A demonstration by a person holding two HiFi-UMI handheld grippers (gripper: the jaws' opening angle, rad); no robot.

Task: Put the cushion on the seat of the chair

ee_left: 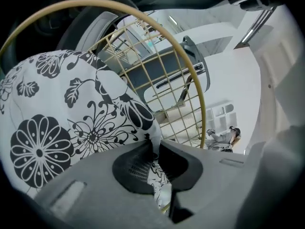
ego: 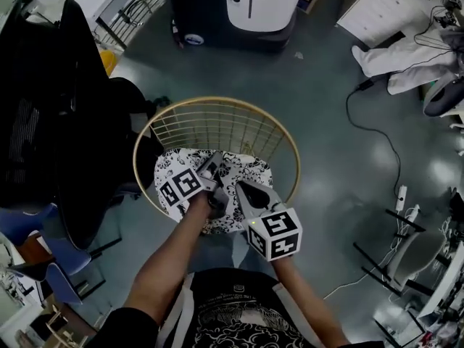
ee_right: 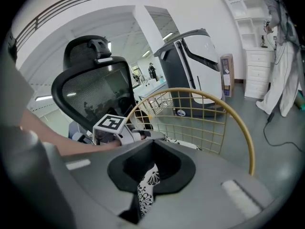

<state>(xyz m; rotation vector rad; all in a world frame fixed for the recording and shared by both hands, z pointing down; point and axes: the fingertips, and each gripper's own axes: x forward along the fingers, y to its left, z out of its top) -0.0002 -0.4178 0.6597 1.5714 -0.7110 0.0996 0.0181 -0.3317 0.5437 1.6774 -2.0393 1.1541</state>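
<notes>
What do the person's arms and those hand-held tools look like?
The left tool and right tool are grey plastic with dark-lined jaws; each carries a white cube with black square markers. The person wears a dark, pale-patterned short-sleeved top.

The cushion point(ego: 250, 171) lies inside the chair's point(ego: 217, 100) round rim, toward its near side. The left tool point(ego: 212, 167) and right tool point(ego: 241, 191) sit side by side on its near edge, each clamped on the fabric. An office chair point(ego: 72, 85) stands to the left, a machine point(ego: 232, 20) behind, and a power strip point(ego: 401, 194) on the floor point(ego: 326, 107) to the right.
</notes>
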